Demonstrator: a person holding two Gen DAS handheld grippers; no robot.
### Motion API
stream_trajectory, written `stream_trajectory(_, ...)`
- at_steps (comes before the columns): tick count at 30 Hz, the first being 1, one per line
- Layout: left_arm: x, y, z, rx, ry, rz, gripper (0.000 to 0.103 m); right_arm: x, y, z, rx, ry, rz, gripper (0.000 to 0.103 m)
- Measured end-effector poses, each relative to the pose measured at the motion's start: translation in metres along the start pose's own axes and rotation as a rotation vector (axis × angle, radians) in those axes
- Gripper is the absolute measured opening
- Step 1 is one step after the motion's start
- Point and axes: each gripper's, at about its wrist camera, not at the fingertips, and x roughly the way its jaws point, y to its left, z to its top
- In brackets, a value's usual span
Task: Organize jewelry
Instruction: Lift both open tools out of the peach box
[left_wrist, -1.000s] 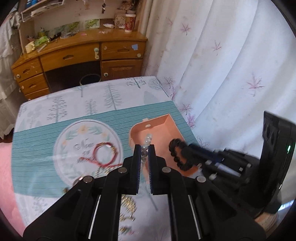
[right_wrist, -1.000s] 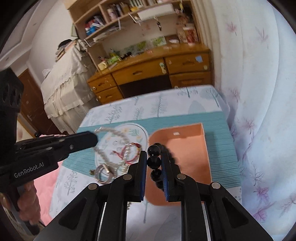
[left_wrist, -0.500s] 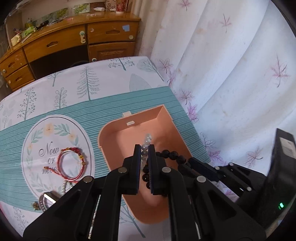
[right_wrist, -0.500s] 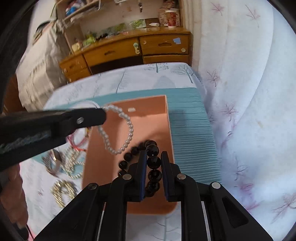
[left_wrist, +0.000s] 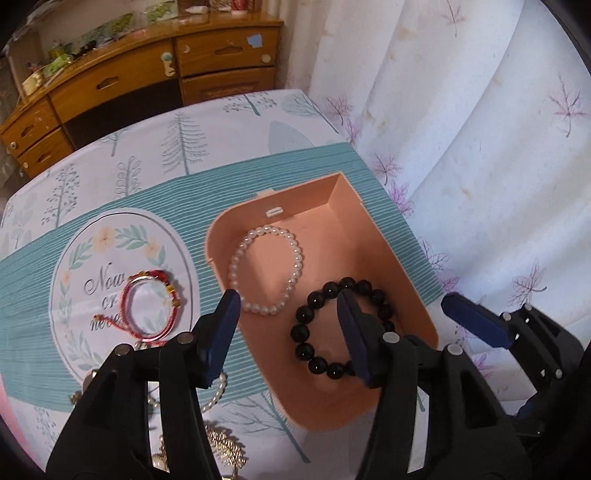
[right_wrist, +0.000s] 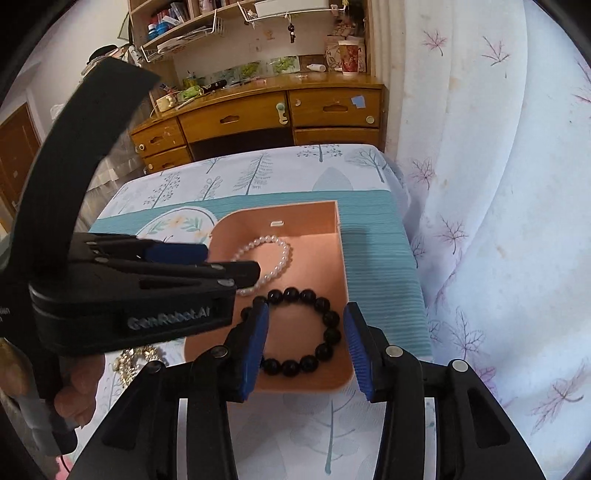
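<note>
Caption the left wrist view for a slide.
Open left tongs above the pink tray, holding a pearl bracelet and black bead bracelet.

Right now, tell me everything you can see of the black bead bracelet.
The black bead bracelet is a closed ring of large, round, glossy black beads, probably stone or glass. It lies flat on the floor of the peach-coloured tray, in the near half, close to the right wall. The pearl bracelet lies just beyond it; whether they touch is unclear. Nothing grips it: the right gripper hangs open above it, fingers spread to either side. In the left wrist view a finger hides part of the ring.
</note>
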Motion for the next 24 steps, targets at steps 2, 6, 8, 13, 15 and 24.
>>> stream_trajectory(2,-0.013,0.002,-0.004,-0.009,-0.028,0.004,0.052,-0.005,0.002,-0.005,-0.004,-0.004,-0.001,0.043)
stream_trajectory(6,-0.035,0.006,-0.016,-0.02,-0.088,0.057,0.052,-0.014,0.008,-0.015,-0.012,-0.01,-0.008,0.043)
stream_trajectory(8,-0.047,0.009,-0.025,-0.035,-0.115,0.089,0.052,-0.017,0.011,-0.02,-0.014,-0.007,-0.004,0.043)
stream_trajectory(13,-0.074,0.017,-0.051,-0.052,-0.185,0.128,0.052,-0.03,0.021,-0.034,-0.013,-0.001,0.008,0.043)
stream_trajectory(15,-0.082,0.022,-0.063,-0.078,-0.188,0.12,0.052,-0.035,0.025,-0.039,-0.013,0.001,0.017,0.043)
stream_trajectory(24,-0.108,0.056,-0.11,-0.204,-0.163,0.142,0.052,-0.057,0.045,-0.053,-0.021,-0.006,0.047,0.043)
